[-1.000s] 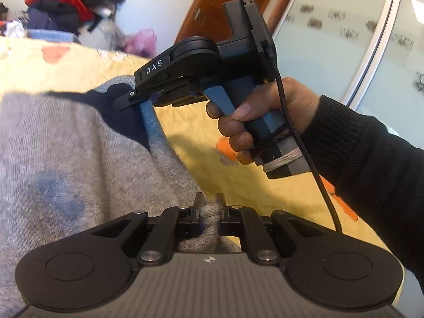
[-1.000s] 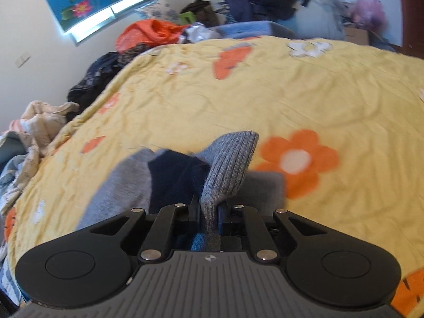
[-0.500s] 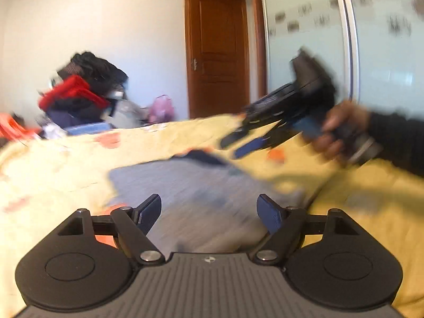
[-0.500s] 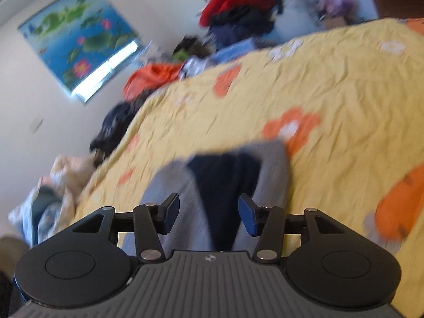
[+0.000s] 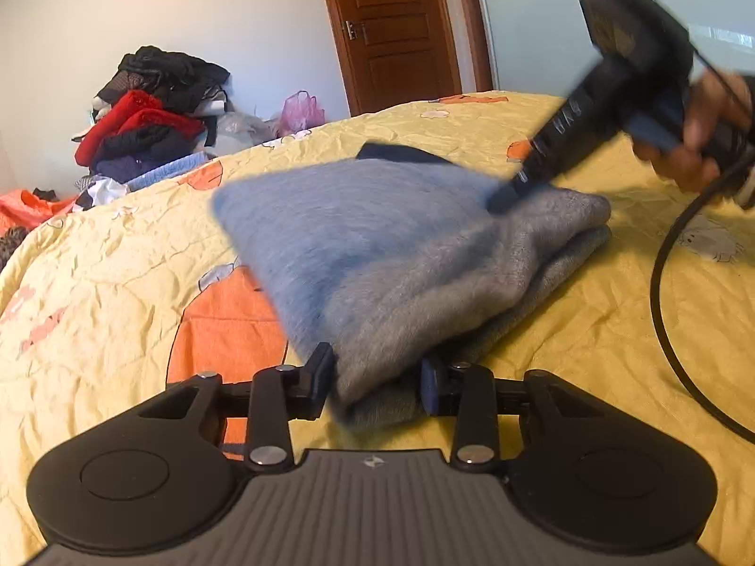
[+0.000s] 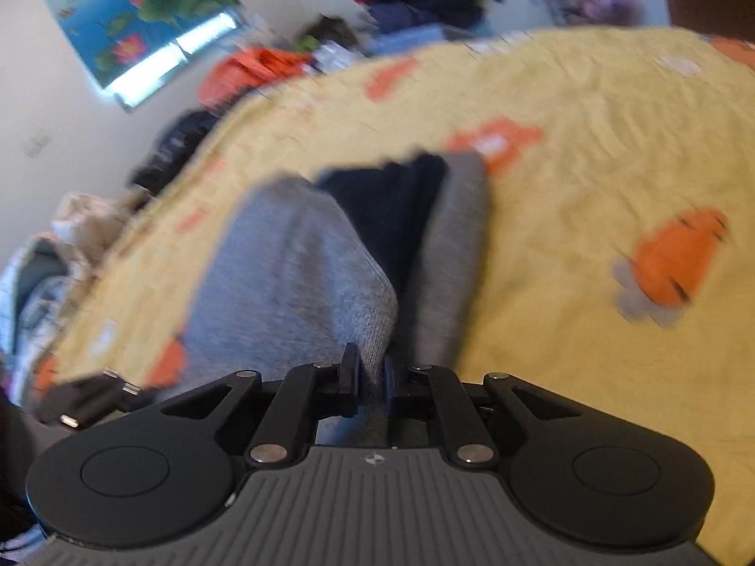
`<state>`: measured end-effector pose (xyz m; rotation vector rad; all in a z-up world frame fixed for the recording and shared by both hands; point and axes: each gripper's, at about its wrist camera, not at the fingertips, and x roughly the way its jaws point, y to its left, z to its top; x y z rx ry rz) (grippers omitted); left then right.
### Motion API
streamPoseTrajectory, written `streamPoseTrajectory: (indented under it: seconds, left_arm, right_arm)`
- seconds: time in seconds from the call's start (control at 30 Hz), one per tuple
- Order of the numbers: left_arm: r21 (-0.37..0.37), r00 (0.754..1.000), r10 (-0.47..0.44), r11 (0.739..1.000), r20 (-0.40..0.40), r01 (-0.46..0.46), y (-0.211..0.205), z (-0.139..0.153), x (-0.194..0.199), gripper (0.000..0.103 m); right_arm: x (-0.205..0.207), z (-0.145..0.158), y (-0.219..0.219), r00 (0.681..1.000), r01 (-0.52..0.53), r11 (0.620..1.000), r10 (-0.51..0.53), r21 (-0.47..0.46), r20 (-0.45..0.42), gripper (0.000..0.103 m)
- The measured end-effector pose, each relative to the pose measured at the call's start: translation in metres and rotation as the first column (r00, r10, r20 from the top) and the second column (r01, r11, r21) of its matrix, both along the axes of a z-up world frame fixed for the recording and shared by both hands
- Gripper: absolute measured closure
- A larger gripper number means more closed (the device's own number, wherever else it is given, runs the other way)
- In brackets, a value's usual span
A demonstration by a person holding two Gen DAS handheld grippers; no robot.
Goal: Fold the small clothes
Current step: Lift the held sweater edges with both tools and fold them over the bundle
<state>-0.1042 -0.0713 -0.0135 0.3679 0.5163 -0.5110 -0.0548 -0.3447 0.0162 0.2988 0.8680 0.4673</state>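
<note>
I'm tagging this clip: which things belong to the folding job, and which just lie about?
In the job: grey sweater; left gripper, closing around it; right gripper, clamped on it.

Lying about: clothes pile; orange garment; pink bag.

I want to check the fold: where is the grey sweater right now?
The grey sweater lies folded on the yellow bedspread, centre of both wrist views, between the closing left gripper and pinched by the right gripper.

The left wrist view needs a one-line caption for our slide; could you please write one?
Left gripper closing around a folded grey sweater on a yellow floral bedspread, right gripper at its far edge.
</note>
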Motion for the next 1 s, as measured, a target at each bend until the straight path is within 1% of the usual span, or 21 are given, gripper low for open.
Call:
streamPoseTrajectory:
  seconds: [0.07, 0.1, 0.17, 0.2, 0.27, 0.3, 0.37, 0.4, 0.47, 0.5, 0.53, 0.57, 0.6, 0.67, 0.7, 0.77, 0.8, 0.83, 0.9, 0.93, 1.0]
  left_arm:
    - [-0.001, 1.000, 0.000, 1.000, -0.002, 0.000, -0.001, 0.000, 0.001, 0.067]
    - [-0.002, 1.000, -0.001, 1.000, -0.001, 0.001, 0.000, -0.001, 0.002, 0.067]
    - [-0.004, 1.000, -0.003, 1.000, -0.001, 0.003, 0.000, -0.001, -0.003, 0.067]
    - [-0.007, 1.000, -0.004, 1.000, -0.002, 0.004, 0.001, 0.000, -0.004, 0.067]
    - [-0.011, 1.000, -0.002, 1.000, -0.006, 0.002, 0.001, -0.001, 0.001, 0.067]
    - [-0.010, 1.000, -0.003, 1.000, -0.005, 0.003, 0.001, 0.000, 0.002, 0.067]
    - [-0.012, 1.000, -0.001, 1.000, -0.007, 0.001, 0.000, 0.000, 0.002, 0.067]
    - [-0.013, 1.000, -0.001, 1.000, -0.007, 0.000, 0.000, 0.001, 0.001, 0.067]
    - [-0.015, 1.000, 0.003, 1.000, -0.007, -0.003, 0.001, 0.002, 0.000, 0.072]
    - [-0.014, 1.000, 0.007, 1.000, -0.007, -0.007, 0.002, 0.002, 0.000, 0.077]
    - [-0.014, 1.000, 0.010, 1.000, -0.008, -0.010, 0.004, 0.003, 0.001, 0.079]
    - [-0.017, 1.000, 0.007, 1.000, -0.013, -0.007, 0.006, 0.003, 0.001, 0.079]
    - [-0.016, 1.000, 0.005, 1.000, -0.014, -0.005, 0.008, 0.003, 0.001, 0.080]
    - [-0.009, 1.000, -0.003, 1.000, -0.020, 0.003, 0.011, 0.005, 0.000, 0.081]
    - [-0.015, 0.999, -0.020, 1.000, -0.038, 0.020, 0.014, 0.008, -0.002, 0.081]
    - [-0.077, 0.990, -0.100, 0.993, -0.103, 0.092, 0.027, 0.018, -0.003, 0.080]
    - [-0.123, 0.981, -0.143, 0.984, -0.128, 0.127, 0.035, 0.024, -0.003, 0.080]
    - [-0.176, 0.971, -0.184, 0.972, -0.156, 0.156, 0.045, 0.032, -0.003, 0.079]
    - [-0.262, 0.959, -0.221, 0.950, -0.176, 0.171, 0.060, 0.045, 0.000, 0.079]
    - [-0.289, 0.965, -0.209, 0.944, -0.157, 0.158, 0.063, 0.052, 0.001, 0.079]
    - [-0.308, 0.979, -0.171, 0.942, -0.108, 0.130, 0.061, 0.060, 0.004, 0.079]
  right_arm:
    - [-0.004, -0.009, -0.012, 0.999, 0.019, 0.996, -0.017, 0.084, -0.027, 0.081]
    - [-0.005, -0.006, -0.017, 0.998, 0.041, 0.991, -0.035, 0.128, -0.043, 0.074]
    - [-0.014, 0.003, -0.025, 0.996, 0.087, 0.977, -0.083, 0.194, -0.029, 0.058]
    - [-0.019, 0.007, -0.027, 0.996, 0.094, 0.969, -0.092, 0.230, -0.019, 0.046]
    - [-0.025, 0.013, -0.025, 0.999, 0.047, 0.956, -0.048, 0.290, -0.002, 0.044]
    - [-0.027, 0.014, -0.020, 1.000, 0.017, 0.960, -0.015, 0.280, -0.009, 0.044]
    - [-0.028, 0.013, -0.005, 0.999, -0.017, 0.985, 0.023, 0.173, -0.032, 0.045]
    - [-0.029, 0.011, 0.001, 0.999, -0.033, 0.991, 0.037, 0.127, -0.033, 0.045]
    - [-0.032, 0.010, 0.006, 0.997, -0.065, 0.993, 0.068, 0.096, -0.027, 0.050]
    - [-0.034, 0.010, 0.008, 0.996, -0.078, 0.994, 0.080, 0.076, -0.031, 0.063]
    - [-0.034, 0.008, 0.010, 0.995, -0.086, 0.996, 0.087, 0.027, -0.038, 0.090]
    - [-0.036, 0.006, 0.013, 0.995, -0.096, 0.994, 0.094, -0.054, -0.038, 0.097]
    - [-0.040, 0.002, 0.012, 0.992, -0.122, 0.989, 0.121, -0.081, -0.021, 0.096]
    - [-0.039, 0.001, 0.005, 0.993, -0.117, 0.992, 0.116, -0.041, -0.039, 0.096]
    - [-0.039, 0.003, 0.005, 0.992, -0.118, 0.992, 0.116, -0.044, -0.042, 0.095]
    - [-0.037, 0.010, 0.006, 0.992, -0.123, 0.992, 0.122, -0.037, -0.035, 0.083]
    - [-0.033, 0.016, 0.003, 0.994, -0.107, 0.994, 0.106, -0.014, -0.023, 0.069]
    - [-0.029, 0.022, -0.002, 0.997, -0.074, 0.997, 0.074, 0.021, 0.003, 0.045]
    - [-0.015, 0.034, -0.017, 0.997, 0.016, 0.994, -0.024, 0.105, 0.075, 0.024]
    - [-0.006, 0.038, -0.023, 0.992, 0.053, 0.989, -0.068, 0.141, 0.103, 0.023]
    - [0.022, 0.040, -0.030, 0.986, 0.101, 0.978, -0.123, 0.185, 0.113, 0.023]
